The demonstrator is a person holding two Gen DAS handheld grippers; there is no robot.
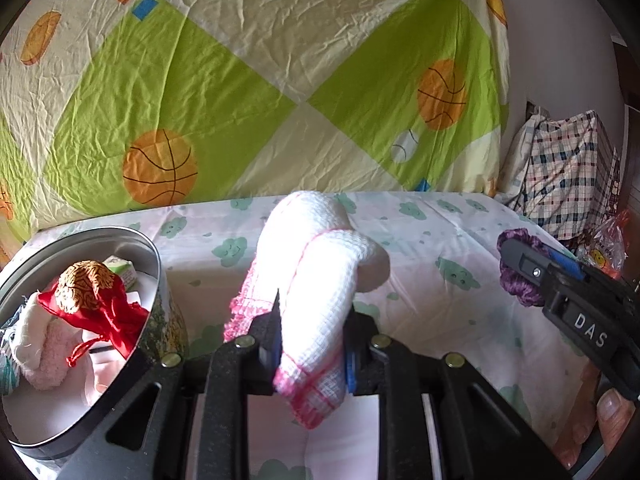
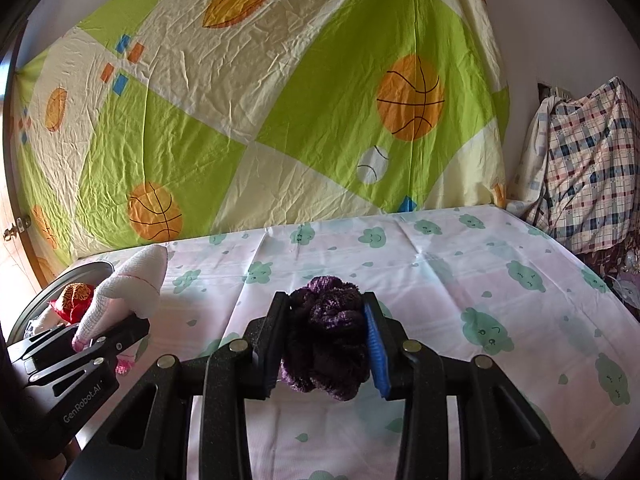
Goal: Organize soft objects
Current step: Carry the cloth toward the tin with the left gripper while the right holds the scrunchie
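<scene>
My left gripper [image 1: 312,320] is shut on a white waffle cloth with pink edging [image 1: 316,272], lifted off the bed; the cloth droops over and past the fingers. The same cloth [image 2: 132,284] and left gripper [image 2: 116,328] show at the left of the right wrist view. A purple knitted scrunchie [image 2: 326,340] is pinched in my right gripper [image 2: 326,312], held above the sheet. From the left wrist view that gripper [image 1: 516,260] and scrunchie [image 1: 516,280] appear at the right edge. A round metal tin [image 1: 154,264] at the left holds a red pouch [image 1: 108,312], a brown brain-shaped toy [image 1: 86,284] and pink and white soft items.
The bed is covered with a pink sheet with green clouds [image 2: 480,280]. A green and cream basketball-print sheet [image 2: 280,100] hangs behind it. A plaid bundle [image 2: 588,172] lies at the far right. A person's fingers [image 1: 612,412] show at the lower right.
</scene>
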